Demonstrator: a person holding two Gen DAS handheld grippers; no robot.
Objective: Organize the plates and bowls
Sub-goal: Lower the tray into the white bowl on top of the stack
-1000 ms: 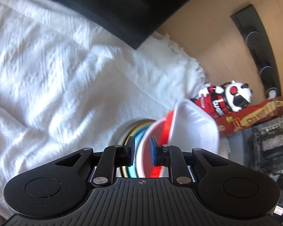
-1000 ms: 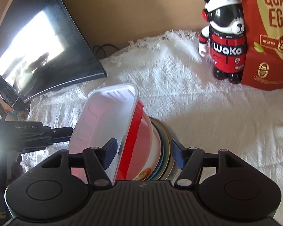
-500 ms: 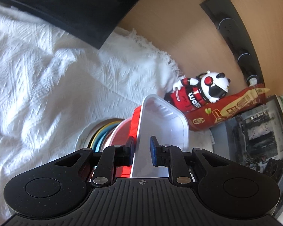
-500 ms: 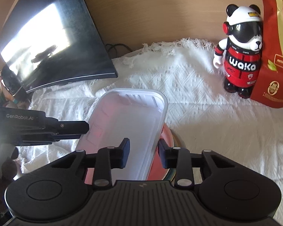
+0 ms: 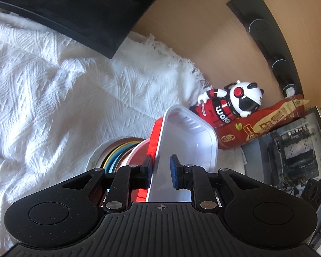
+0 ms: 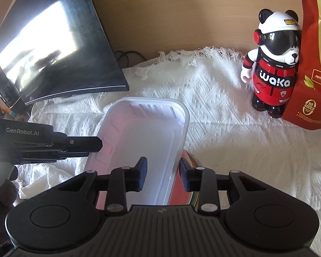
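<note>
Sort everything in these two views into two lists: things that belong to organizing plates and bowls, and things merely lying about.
Job: white tray, red bowl, stack of coloured plates, left tongs, right tongs.

Lying about: panda figure, red snack bag, monitor, white cloth.

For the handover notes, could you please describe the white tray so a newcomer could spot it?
On the white cloth, before the panda figurine, stands a stack of plates. The white tray tops it: rectangular, round-cornered, unlike the round dishes beneath.
</note>
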